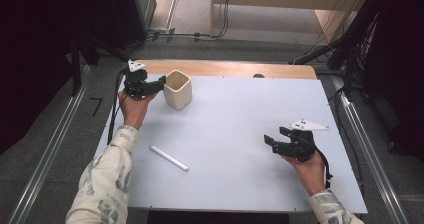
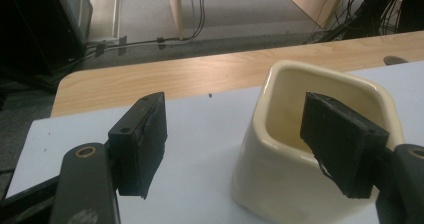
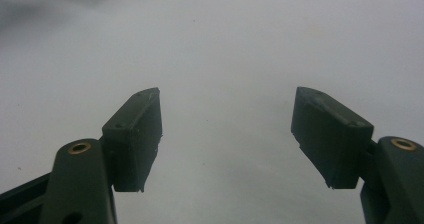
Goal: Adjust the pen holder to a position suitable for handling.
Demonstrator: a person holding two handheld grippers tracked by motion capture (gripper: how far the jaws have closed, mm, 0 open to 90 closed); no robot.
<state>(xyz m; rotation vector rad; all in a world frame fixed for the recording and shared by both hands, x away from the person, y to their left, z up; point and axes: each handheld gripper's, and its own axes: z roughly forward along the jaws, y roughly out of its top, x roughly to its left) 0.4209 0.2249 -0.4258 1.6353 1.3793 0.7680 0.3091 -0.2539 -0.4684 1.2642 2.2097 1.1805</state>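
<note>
Cream glazed, the cup (image 2: 300, 154) near the table's (image 1: 240, 129) far-left corner is looking slick and breakable, so I'm lining my left gripper's (image 2: 240, 149) unclenched jaws over its near wall.

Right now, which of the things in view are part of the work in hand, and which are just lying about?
In hand:
- cream ceramic square cup, upright; one jaw of the left gripper reaches over its rim, pads not pressing
- left gripper, open at the cup

Lying about:
- white slim pen-like stick, flat on the pale blue table, untouched
- right gripper, open, nothing between its jaws
</note>
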